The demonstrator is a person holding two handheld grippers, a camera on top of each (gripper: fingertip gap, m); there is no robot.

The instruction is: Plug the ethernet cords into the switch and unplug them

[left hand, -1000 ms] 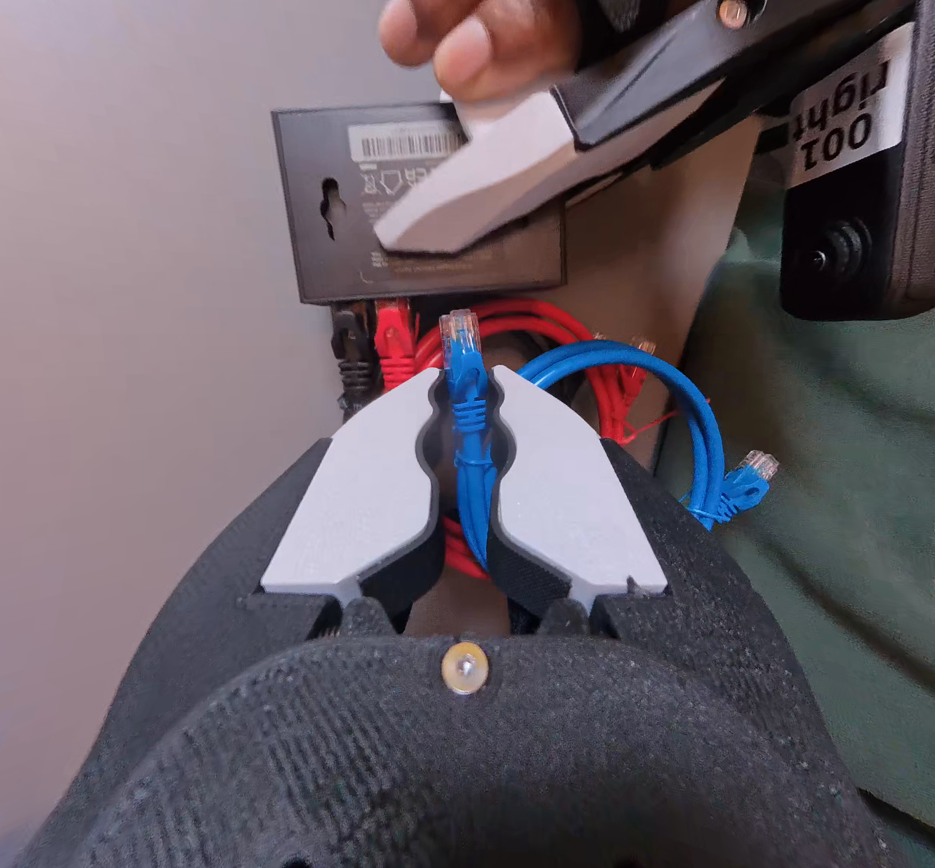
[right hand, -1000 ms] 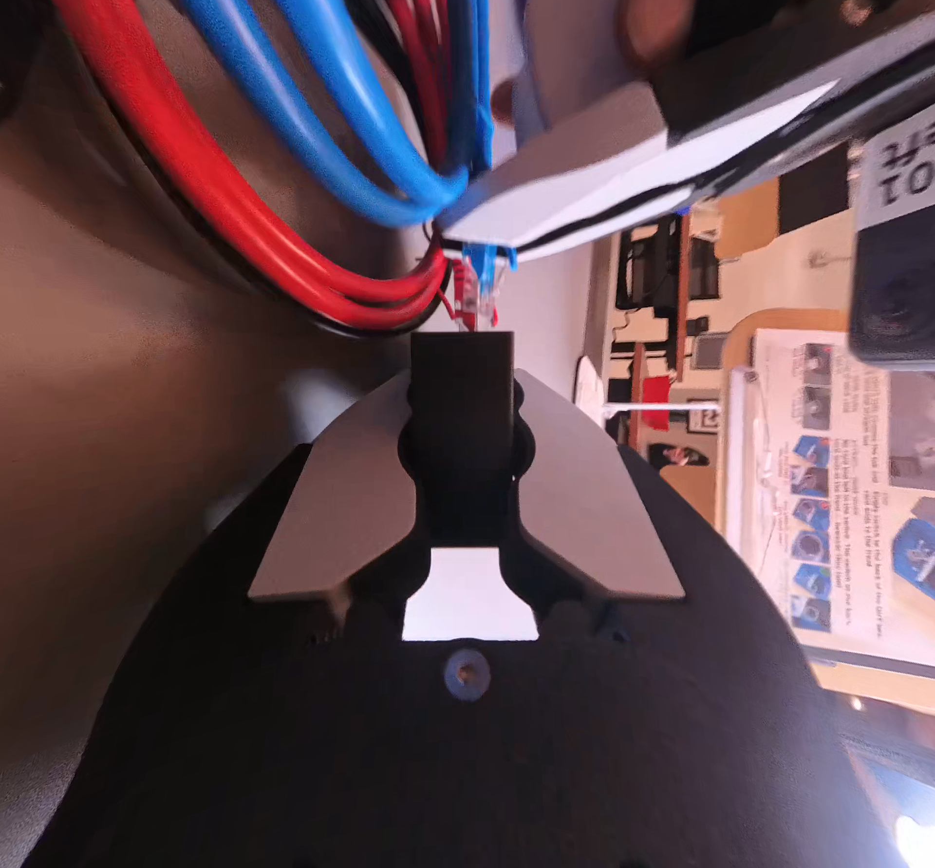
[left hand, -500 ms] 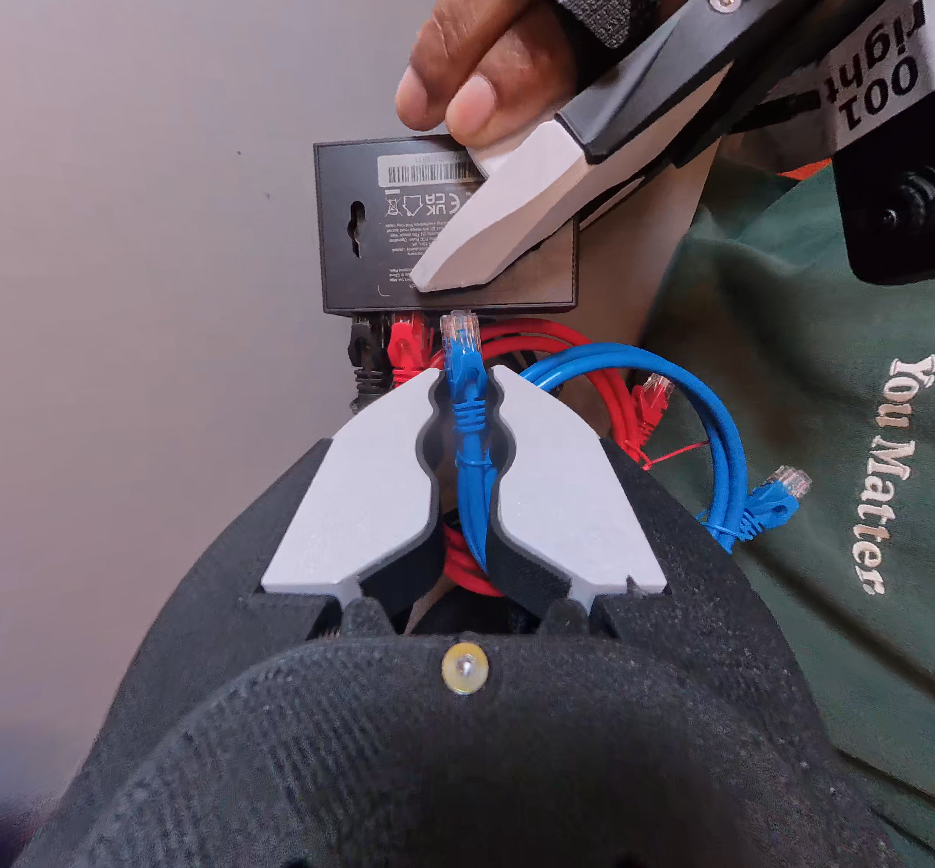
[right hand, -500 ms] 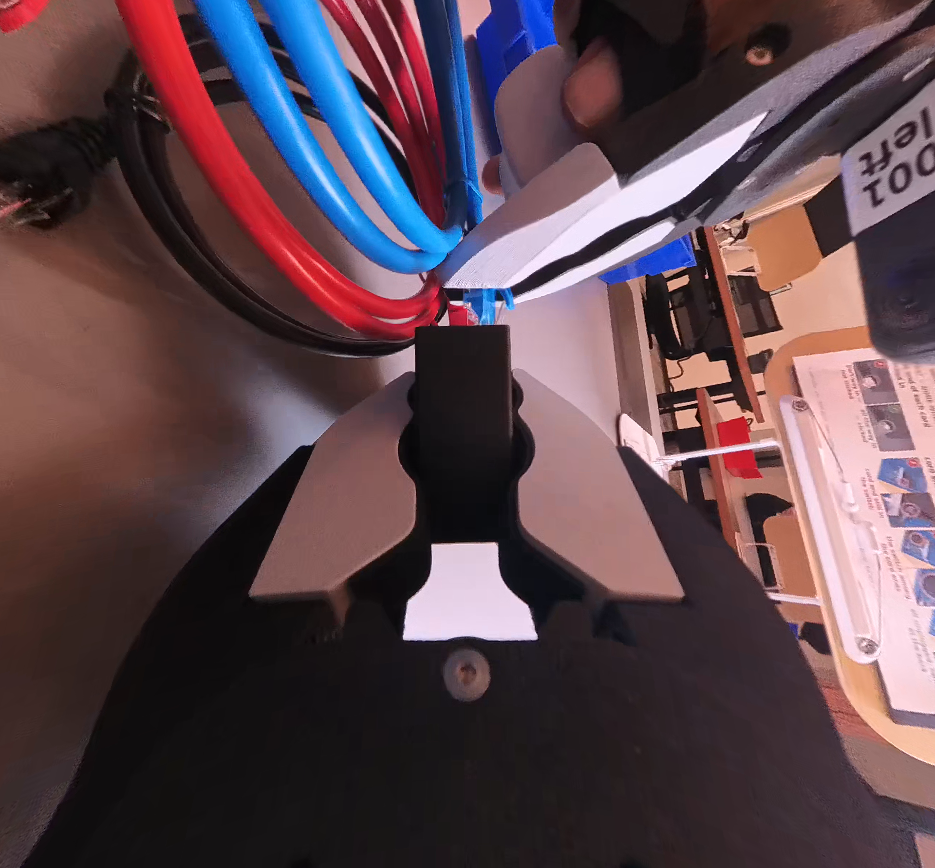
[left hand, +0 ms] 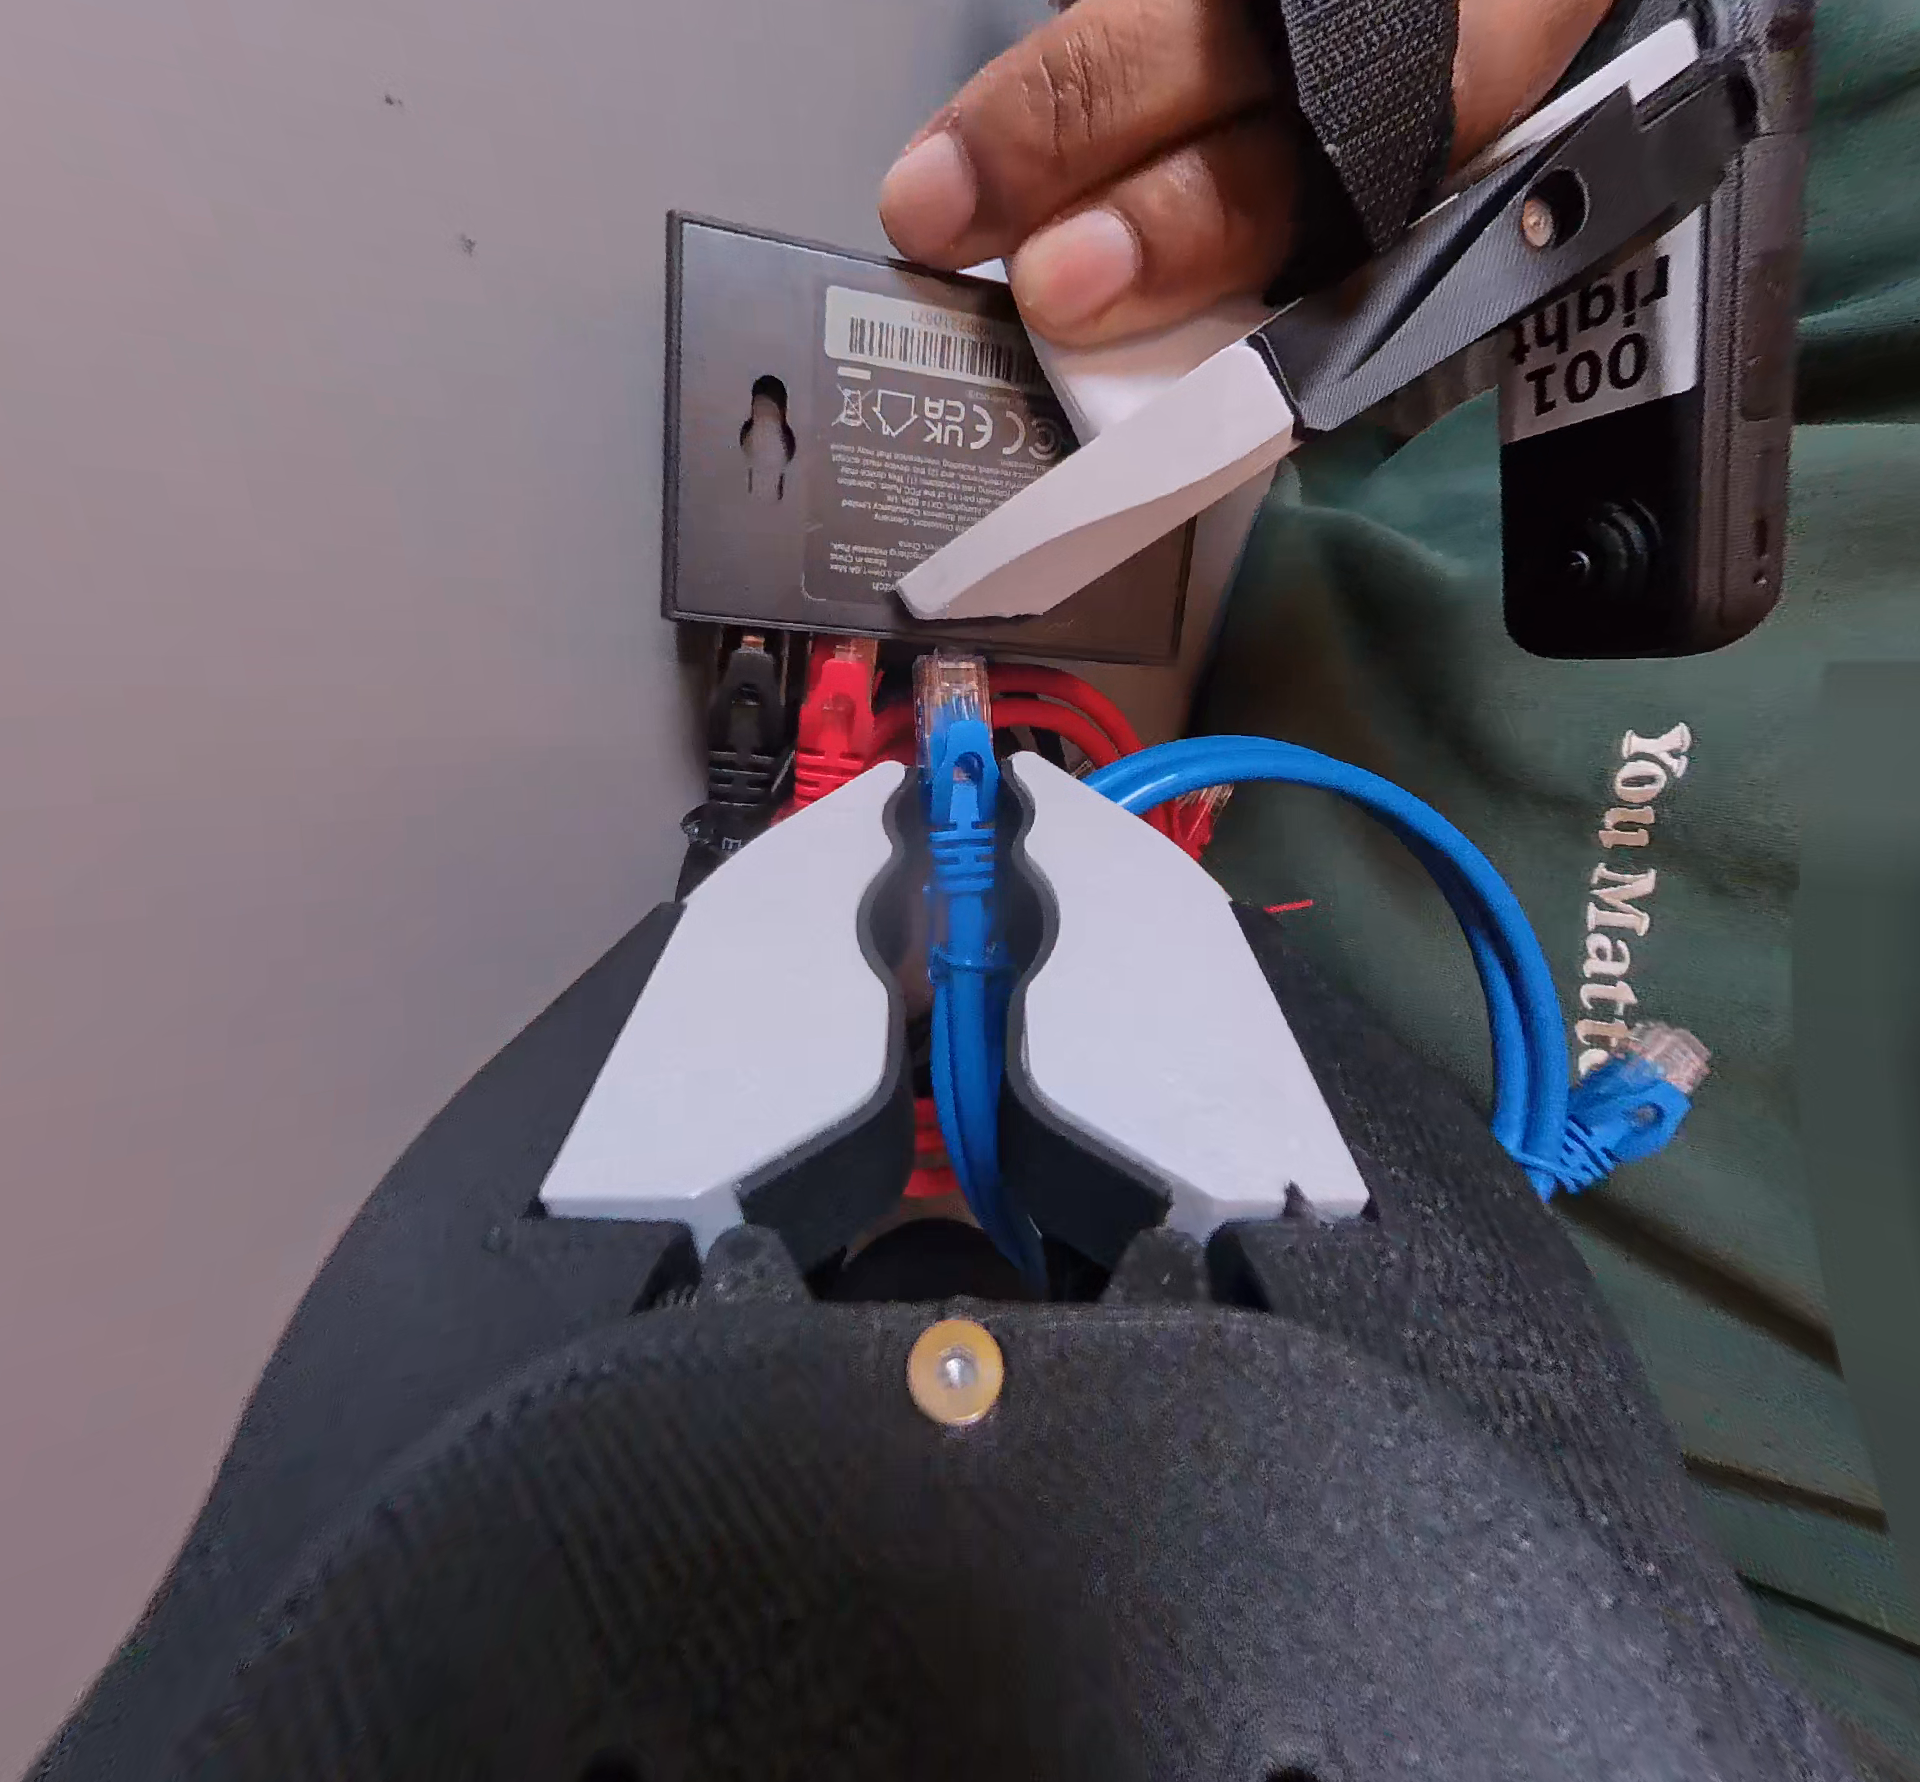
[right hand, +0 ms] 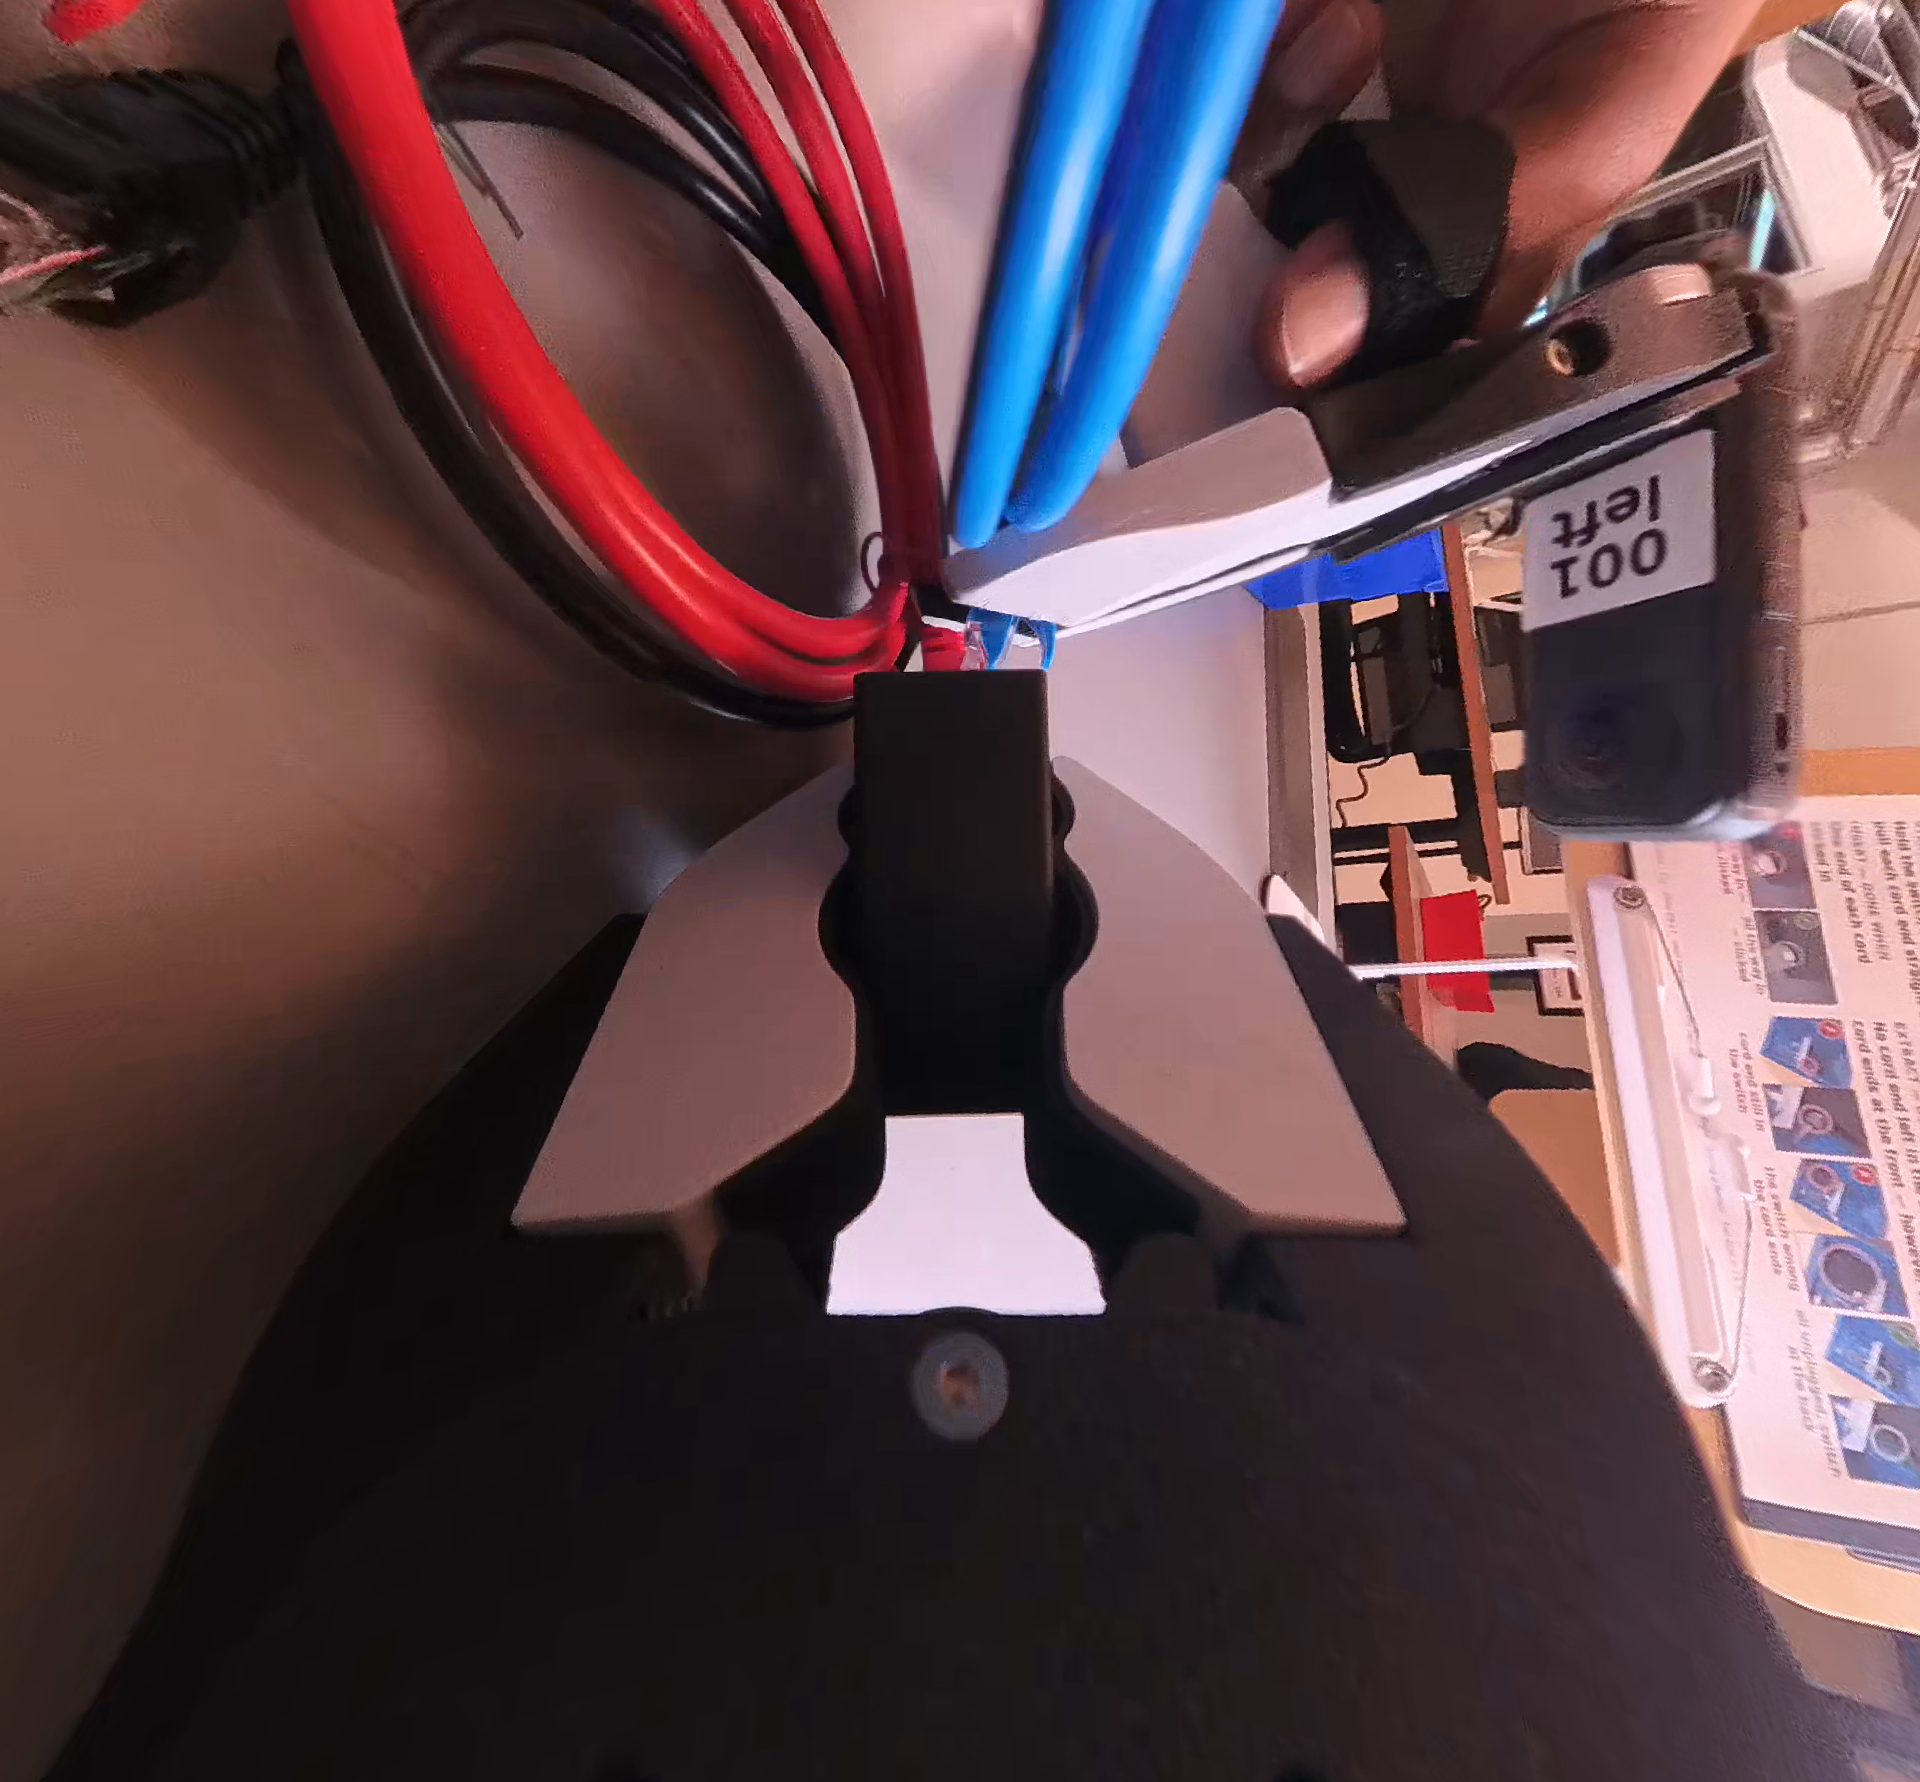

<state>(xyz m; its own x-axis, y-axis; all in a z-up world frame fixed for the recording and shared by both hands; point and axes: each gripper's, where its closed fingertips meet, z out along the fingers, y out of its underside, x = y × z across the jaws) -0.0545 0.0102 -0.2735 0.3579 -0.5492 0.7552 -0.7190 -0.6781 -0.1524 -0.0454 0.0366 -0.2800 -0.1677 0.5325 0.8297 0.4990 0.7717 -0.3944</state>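
My left gripper [left hand: 958, 776] is shut on the blue ethernet cord [left hand: 961, 849]. Its clear plug [left hand: 948, 688] points up with its tip at the port edge of the black switch [left hand: 790, 485]. The rest of the blue cord loops right to a free plug [left hand: 1652, 1078]. A black cord [left hand: 746, 704] and a red cord [left hand: 836, 704] sit in the ports left of it. My right gripper [right hand: 951, 782] is shut on the switch [right hand: 951, 849], seen edge-on, and one of its fingers [left hand: 1101, 496] crosses the switch's underside. The ports themselves are hidden.
A grey wall [left hand: 312, 485] fills the left. A person's green shirt [left hand: 1558, 797] is close on the right. Red [right hand: 582, 402], black [right hand: 499, 122] and blue [right hand: 1091, 226] cord loops hang beyond the switch. An instruction sheet in a clear stand [right hand: 1787, 1161] stands at right. My two grippers' fingertips are within a few centimetres of each other.
The switch and the blue plug have come together: the gap between the plug tip and the port edge has closed. Both grippers keep their holds.
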